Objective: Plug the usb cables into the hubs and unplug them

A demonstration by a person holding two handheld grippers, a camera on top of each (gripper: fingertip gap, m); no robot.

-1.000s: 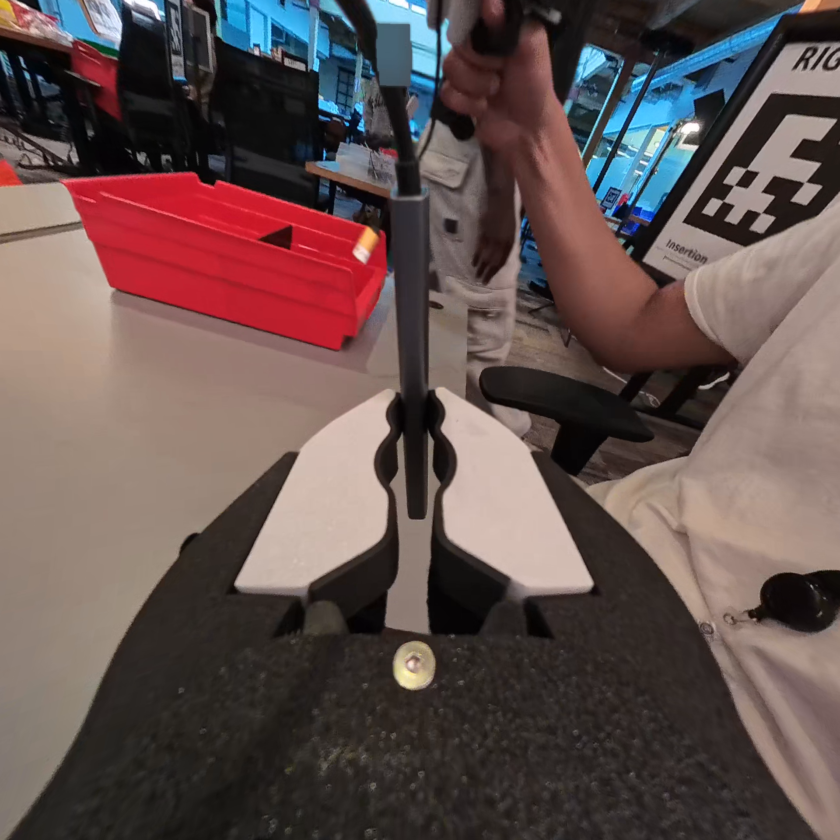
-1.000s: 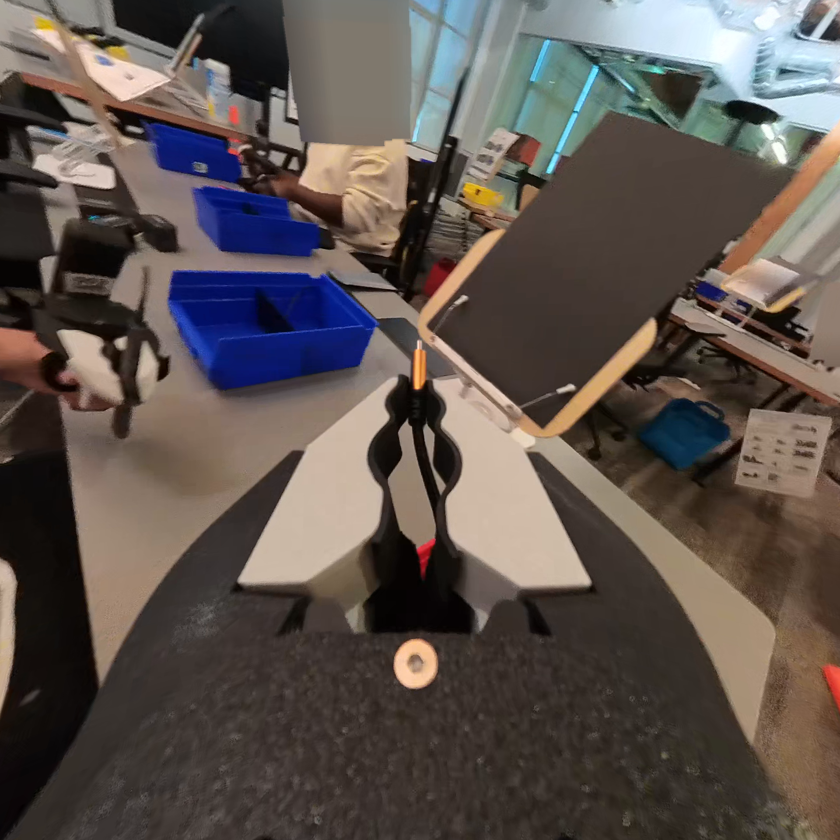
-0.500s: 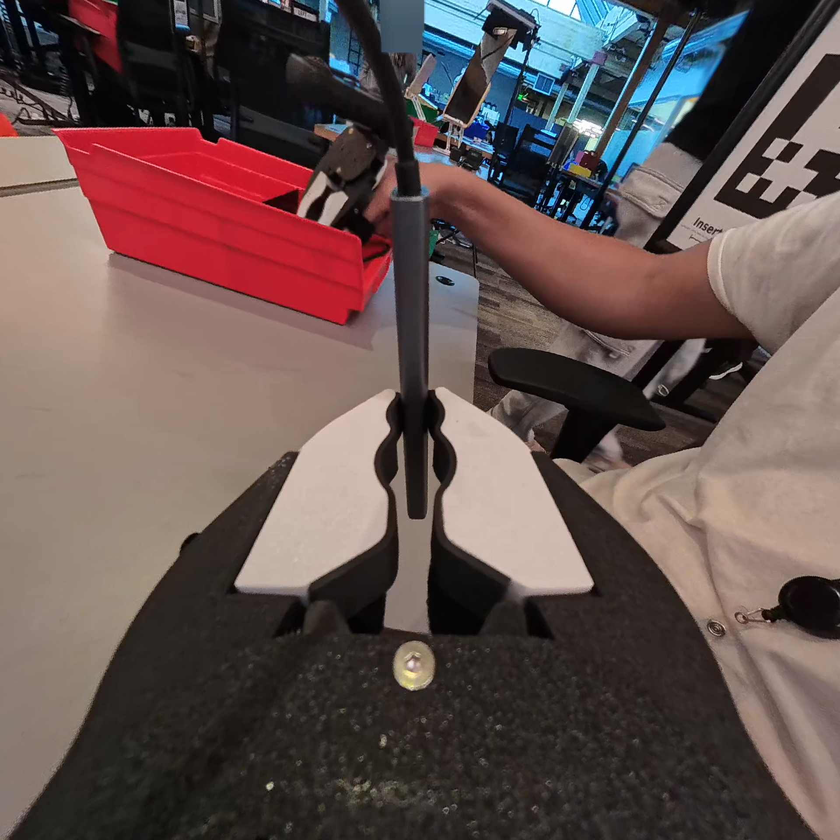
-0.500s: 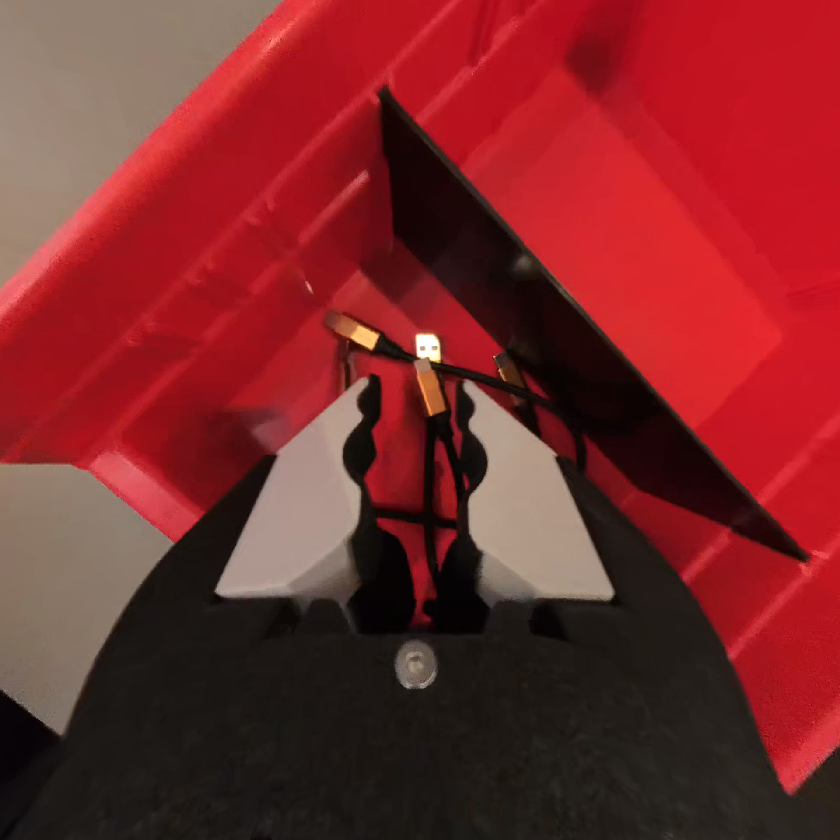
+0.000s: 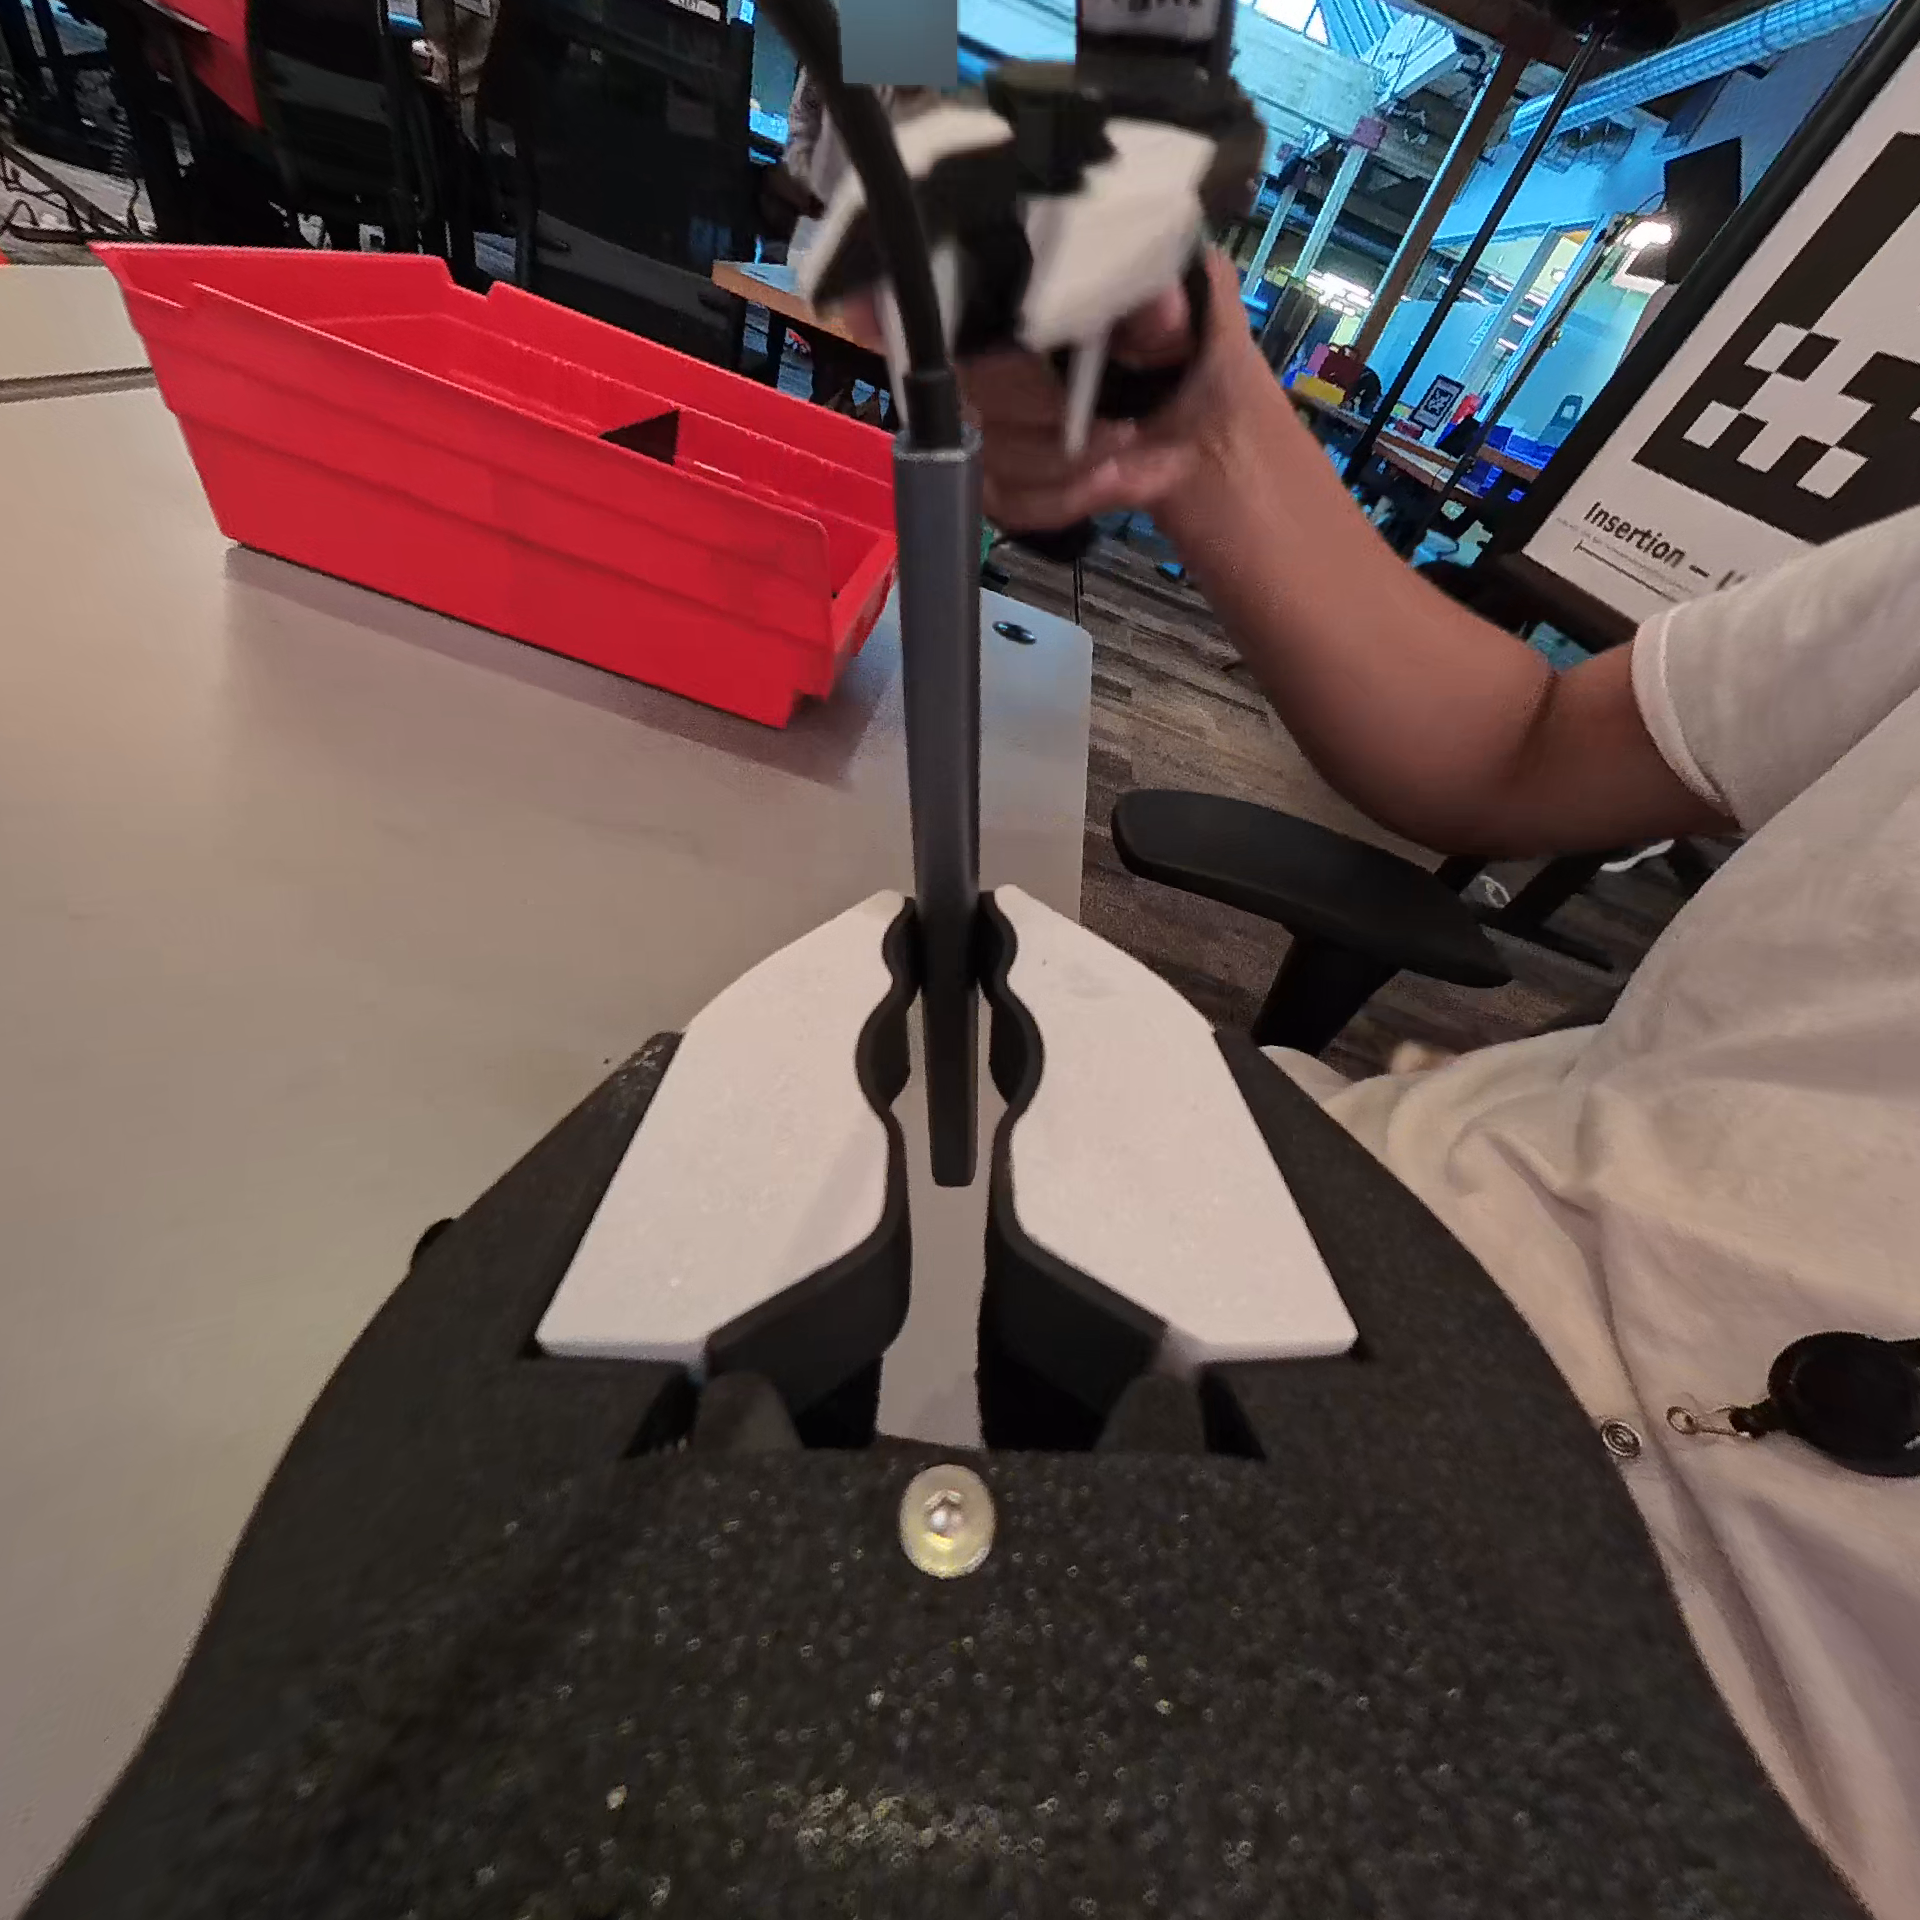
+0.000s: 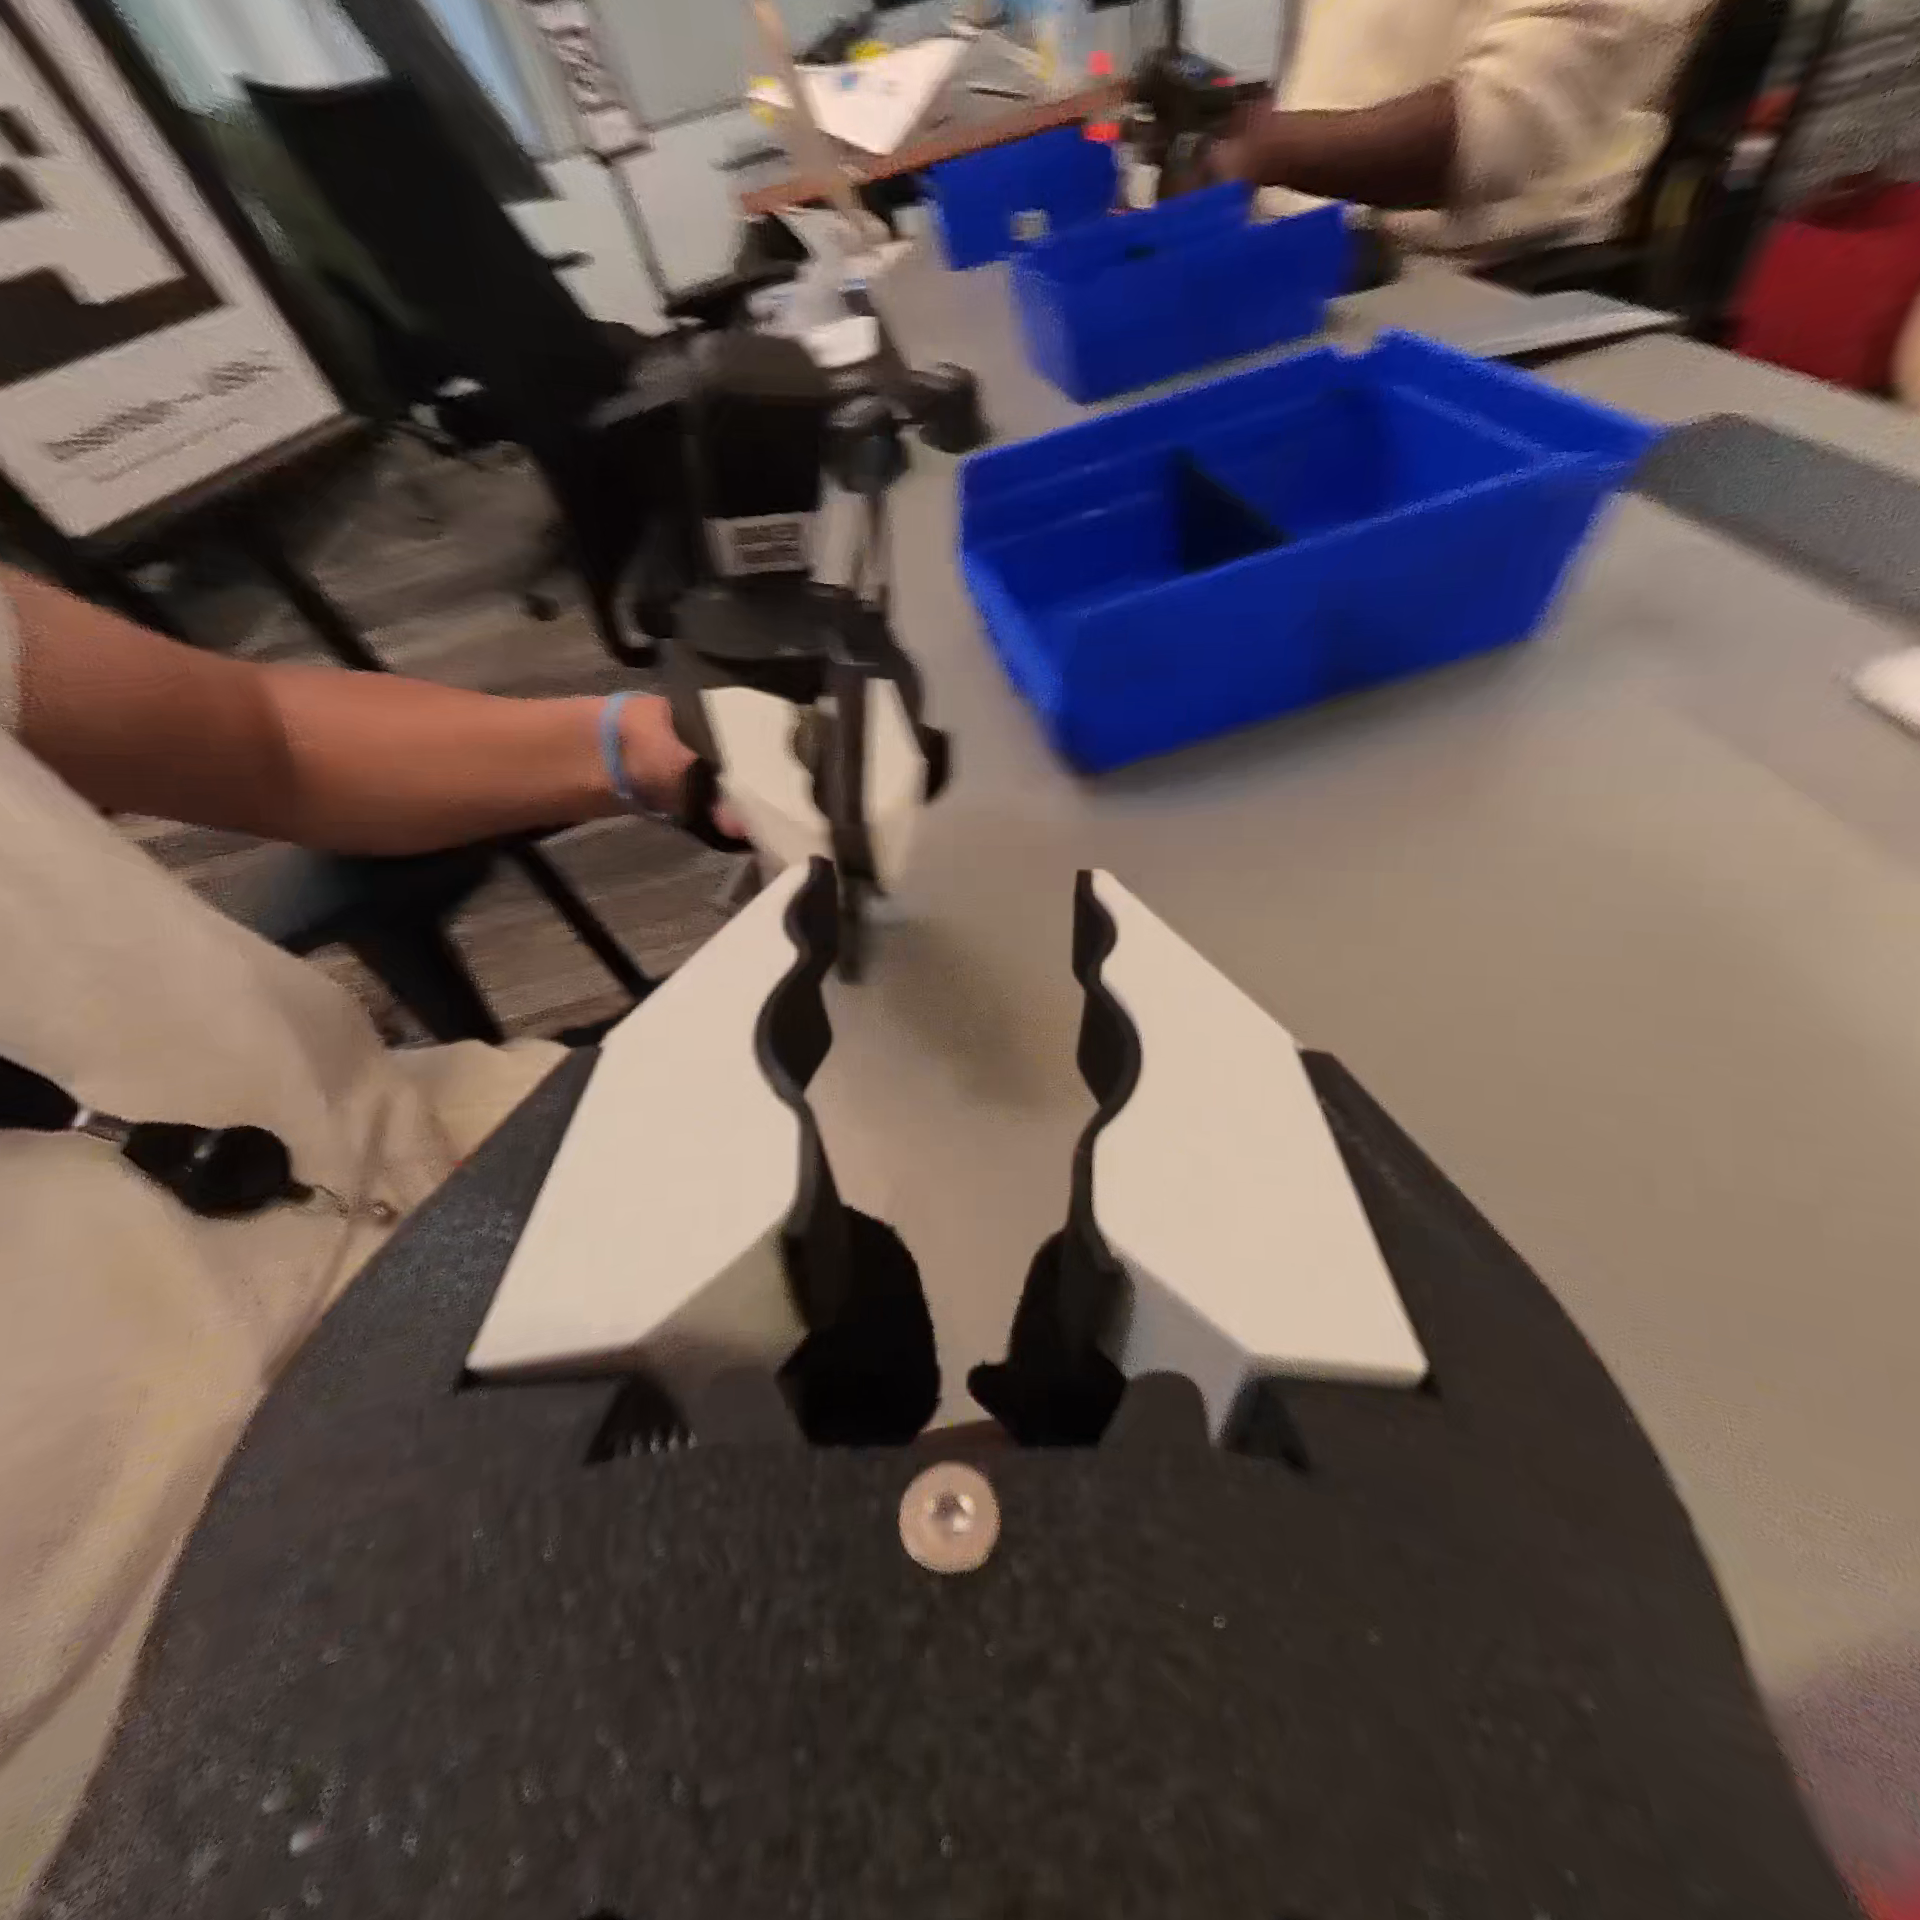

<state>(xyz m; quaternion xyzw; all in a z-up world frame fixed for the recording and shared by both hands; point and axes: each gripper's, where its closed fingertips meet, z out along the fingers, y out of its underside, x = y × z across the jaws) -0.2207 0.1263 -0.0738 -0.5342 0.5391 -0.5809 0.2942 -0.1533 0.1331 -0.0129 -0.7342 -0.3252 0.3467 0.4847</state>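
Note:
My left gripper (image 5: 948,914) is shut on a slim grey bar (image 5: 940,675) that stands up between its jaws above the grey table (image 5: 312,883). A black cable (image 5: 902,260) runs out of the bar's top end. My right gripper (image 6: 951,883) is open and empty above the table. It also shows in the left wrist view (image 5: 997,208), held in a hand just beyond the bar's top. The left gripper (image 6: 810,748) with the bar (image 6: 854,894) shows blurred in the right wrist view, just ahead of my right gripper's left fingertip.
A red divided bin (image 5: 499,499) stands on the table behind the bar. Blue bins (image 6: 1278,582) stand to the right in the right wrist view. A black chair armrest (image 5: 1299,883) lies off the table's edge. A person's arm (image 5: 1382,665) and white shirt (image 5: 1662,1143) are at the right. There is about 10 centimetres between the tips of the two grippers.
My right gripper let go of the orange-tipped cable in the red bin, came out empty and open, and now faces the left gripper. The left gripper kept its hold on the grey bar.

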